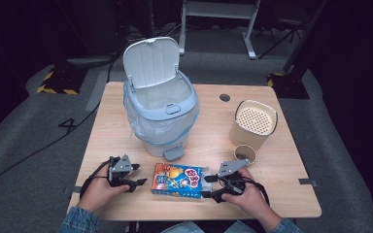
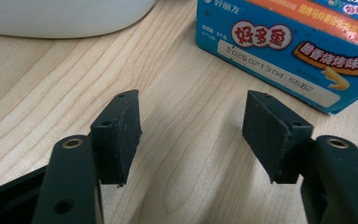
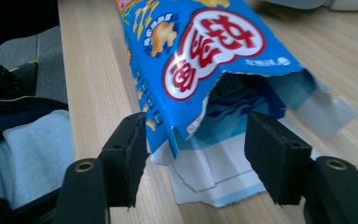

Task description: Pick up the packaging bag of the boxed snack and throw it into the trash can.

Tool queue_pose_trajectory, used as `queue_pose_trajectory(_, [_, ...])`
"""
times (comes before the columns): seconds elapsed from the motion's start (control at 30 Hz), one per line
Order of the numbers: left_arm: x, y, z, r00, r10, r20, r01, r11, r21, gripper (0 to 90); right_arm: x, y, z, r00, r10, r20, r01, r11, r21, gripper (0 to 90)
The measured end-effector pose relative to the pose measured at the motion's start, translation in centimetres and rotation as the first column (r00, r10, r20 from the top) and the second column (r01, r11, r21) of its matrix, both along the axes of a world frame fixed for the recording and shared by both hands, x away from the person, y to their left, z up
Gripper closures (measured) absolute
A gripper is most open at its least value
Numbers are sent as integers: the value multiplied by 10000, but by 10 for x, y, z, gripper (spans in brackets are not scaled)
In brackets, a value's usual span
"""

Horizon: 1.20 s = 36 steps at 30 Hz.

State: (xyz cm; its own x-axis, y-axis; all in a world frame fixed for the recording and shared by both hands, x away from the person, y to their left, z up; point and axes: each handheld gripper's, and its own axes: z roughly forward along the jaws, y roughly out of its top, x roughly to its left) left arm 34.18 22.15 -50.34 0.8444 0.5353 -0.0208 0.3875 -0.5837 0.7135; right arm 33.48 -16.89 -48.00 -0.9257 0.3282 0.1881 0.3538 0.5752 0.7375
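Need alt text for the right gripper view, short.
The right gripper has its two black jaws open around the torn-open end of a blue snack box lying on the wooden table, with the pads not pressing on the box. The box's white inner flaps spread out between the jaws.

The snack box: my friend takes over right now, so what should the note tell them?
Left gripper: open, holding nothing, just short of the snack box.
Right gripper: open, jaws on either side of the box's torn-open end, not pressing.
Box: flat on the table, near the front edge, between both grippers.
Bin: behind the box, lid up, liner in.
Done: nothing gripped yet.
Left: probably grip the box and drop it into the bin.
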Motion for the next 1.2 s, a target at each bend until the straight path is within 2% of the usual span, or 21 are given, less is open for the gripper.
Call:
queue_pose_trajectory(0.27, [0, 0, 0, 10000, 4, 3, -4, 10000, 8, 366, -5, 11, -11, 9974, 456, -558, -463, 9989, -119, 539])
queue_pose_trajectory(0.4, [0, 0, 0, 10000, 36, 2, -36, 10000, 6, 365, -7, 13, -15, 9968, 675, -427, -683, 9975, -183, 680])
queue_pose_trajectory(0.5, [0, 0, 0, 10000, 34, 0, -34, 10000, 8, 365, -10, 13, -9, 9954, 909, -305, -905, 9958, 137, 811])
queue_pose_trajectory(0.53, [0, 0, 0, 10000, 36, 1, -36, 10000, 7, 365, -10, 13, -9, 9954, 909, -305, -905, 9958, 137, 811])
queue_pose_trajectory(0.57, [0, 0, 0, 10000, 35, -1, -35, 10000, 4, 365, -11, 11, -5, 9946, 1009, -229, -1001, 9944, 327, 867])
queue_pose_trajectory(0.87, [0, 0, 0, 10000, 31, 1, -31, 10000, 9, 365, -14, 4, 16, 9934, 1121, -236, -1095, 9896, 932, 898])
queue_pose_trajectory(1.2, [0, -1, 0, 10000, 55, 0, -55, 10000, 20, 357, -16, -14, 46, 9959, 897, 81, -900, 9884, 1222, 900])
